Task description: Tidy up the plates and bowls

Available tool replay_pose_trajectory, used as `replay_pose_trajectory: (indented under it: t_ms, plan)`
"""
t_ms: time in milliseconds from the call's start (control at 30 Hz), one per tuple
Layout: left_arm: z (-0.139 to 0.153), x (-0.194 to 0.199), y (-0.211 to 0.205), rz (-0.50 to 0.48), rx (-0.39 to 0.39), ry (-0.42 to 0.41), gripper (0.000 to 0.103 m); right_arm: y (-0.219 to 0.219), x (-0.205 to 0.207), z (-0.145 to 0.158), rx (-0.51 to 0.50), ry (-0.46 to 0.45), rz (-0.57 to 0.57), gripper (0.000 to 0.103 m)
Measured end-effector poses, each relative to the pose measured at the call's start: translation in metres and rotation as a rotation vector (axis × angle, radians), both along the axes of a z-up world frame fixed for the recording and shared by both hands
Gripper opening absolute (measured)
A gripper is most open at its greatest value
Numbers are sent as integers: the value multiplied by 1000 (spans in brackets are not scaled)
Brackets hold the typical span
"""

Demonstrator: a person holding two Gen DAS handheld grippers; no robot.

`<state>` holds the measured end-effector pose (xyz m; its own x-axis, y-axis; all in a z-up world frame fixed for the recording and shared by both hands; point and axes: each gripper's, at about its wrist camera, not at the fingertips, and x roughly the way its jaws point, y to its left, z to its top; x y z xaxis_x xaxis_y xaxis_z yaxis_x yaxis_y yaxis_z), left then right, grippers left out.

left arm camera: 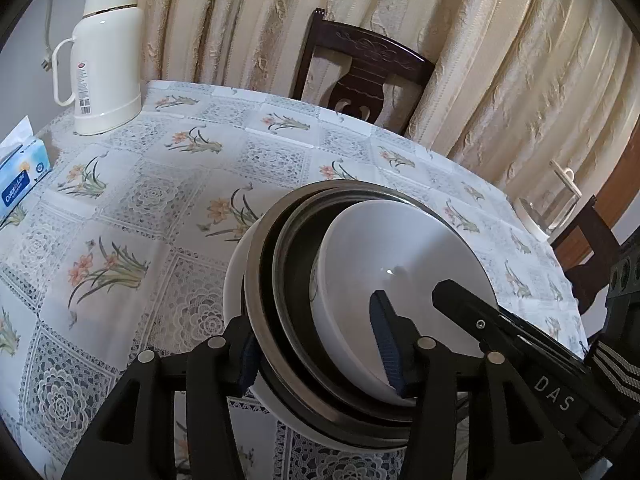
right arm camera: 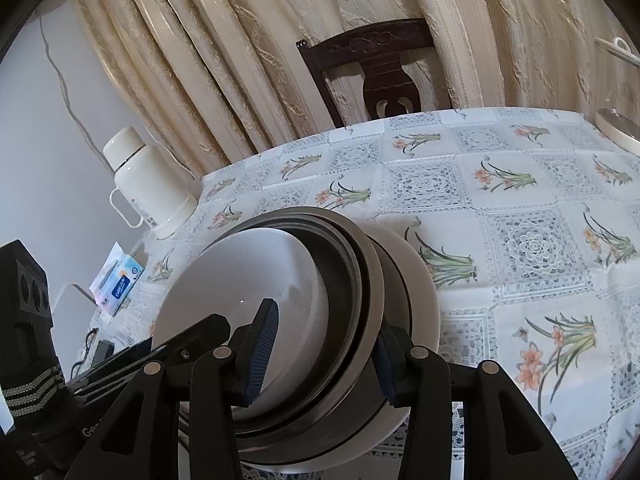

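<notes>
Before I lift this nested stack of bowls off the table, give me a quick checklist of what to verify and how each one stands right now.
1. Left gripper clamped across the stack's rims: ok.
2. Right gripper clamped on the opposite side: ok.
3. White bowl seated inside the steel ones: ok, though off-centre.
4. Stack level: cannot tell; the fisheye views distort it.
5. Thermos and tissue box clear of the stack: ok.
6. Stack's base touching the tablecloth: cannot tell.

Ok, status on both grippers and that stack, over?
Left gripper and right gripper both clamped on the stack's rim, opposite sides. White bowl nested on top. Thermos far off, path clear.
</notes>
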<state>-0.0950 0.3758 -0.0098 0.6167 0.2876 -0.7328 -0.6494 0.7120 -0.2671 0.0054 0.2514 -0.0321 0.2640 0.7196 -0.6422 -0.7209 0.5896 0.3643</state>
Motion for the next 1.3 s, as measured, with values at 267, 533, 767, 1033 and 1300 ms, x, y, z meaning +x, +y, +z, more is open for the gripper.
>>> replay_pose_trajectory:
  t_ms: [267,533,767,1033,1300]
  plan:
    - [0,-1,-1,6,11,6,52,-5,-6,6,11,-56,-11,55]
    - [1,-1,-4,13,17,11,52,-7,-6,6,27,-63,-5,57]
    - [2,-4,-3,23,-5,0,55,-11,-9,10,42,-97,-10,66]
    - [17,-17,-10,61,58,-29,63,-18,-8,12,61,-92,-21,77]
    - [38,-32,-21,78,169,-63,71,-26,-14,17,73,-110,-12,88]
